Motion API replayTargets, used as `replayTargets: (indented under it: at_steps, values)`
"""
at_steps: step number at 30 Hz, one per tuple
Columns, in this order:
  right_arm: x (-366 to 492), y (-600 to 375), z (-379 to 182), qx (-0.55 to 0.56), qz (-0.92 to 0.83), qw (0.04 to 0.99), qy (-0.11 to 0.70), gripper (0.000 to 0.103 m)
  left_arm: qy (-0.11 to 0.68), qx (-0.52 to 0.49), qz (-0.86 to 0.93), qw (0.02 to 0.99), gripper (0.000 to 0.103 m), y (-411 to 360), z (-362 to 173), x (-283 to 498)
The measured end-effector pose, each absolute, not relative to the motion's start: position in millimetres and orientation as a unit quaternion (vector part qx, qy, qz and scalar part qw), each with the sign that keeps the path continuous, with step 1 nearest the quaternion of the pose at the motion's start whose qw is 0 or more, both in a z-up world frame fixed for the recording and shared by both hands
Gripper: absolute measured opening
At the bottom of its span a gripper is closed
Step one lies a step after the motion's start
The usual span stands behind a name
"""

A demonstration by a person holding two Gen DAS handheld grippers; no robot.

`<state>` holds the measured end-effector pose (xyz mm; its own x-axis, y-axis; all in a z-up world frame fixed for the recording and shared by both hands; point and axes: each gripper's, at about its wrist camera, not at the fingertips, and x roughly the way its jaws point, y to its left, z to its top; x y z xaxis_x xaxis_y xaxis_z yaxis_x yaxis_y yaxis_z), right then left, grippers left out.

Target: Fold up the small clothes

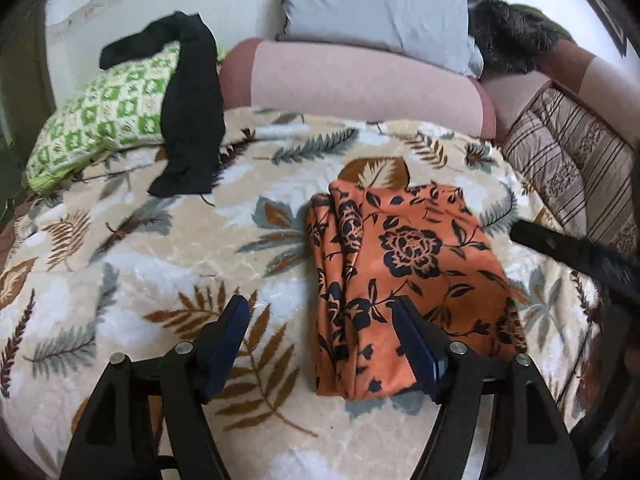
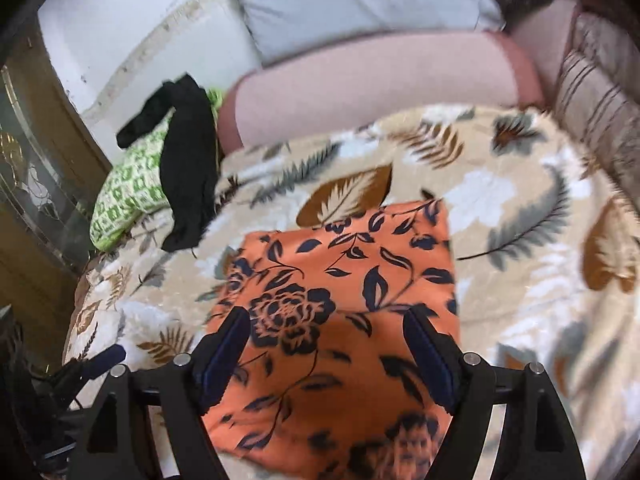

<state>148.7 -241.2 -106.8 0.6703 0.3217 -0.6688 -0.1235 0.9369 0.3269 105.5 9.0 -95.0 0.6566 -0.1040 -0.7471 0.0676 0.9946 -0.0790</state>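
An orange garment with a dark floral print lies folded into a rough rectangle on the leaf-patterned blanket. My left gripper hovers above the garment's near left edge, open, with nothing between its blue pads. In the right wrist view the same orange garment fills the middle, and my right gripper hangs over it, open and apart from the cloth. The other gripper's black finger shows at the right edge of the left wrist view. A black garment lies draped over a green patterned pillow.
A pink bolster and a grey pillow lie along the back by the white wall. A striped cushion sits at the right. A wooden cabinet with glass doors stands left of the bed.
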Motion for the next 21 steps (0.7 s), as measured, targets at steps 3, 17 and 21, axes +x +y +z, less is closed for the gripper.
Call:
replayTargets:
  at_steps: [3, 17, 21]
  values:
    - [107, -239, -90, 0.120, 0.119, 0.913, 0.371, 0.087, 0.401, -0.032, -0.039, 0.915, 0.078, 11, -81, 88]
    - [7, -220, -94, 0.029, 0.044, 0.912, 0.406, 0.101, 0.374, -0.031, -0.019, 0.927, 0.086, 6, -54, 23]
    - [0, -223, -71, 0.015, 0.020, 0.923, 0.385, 0.101, 0.359, -0.030, -0.005, 0.933, 0.087, 5, -41, 12]
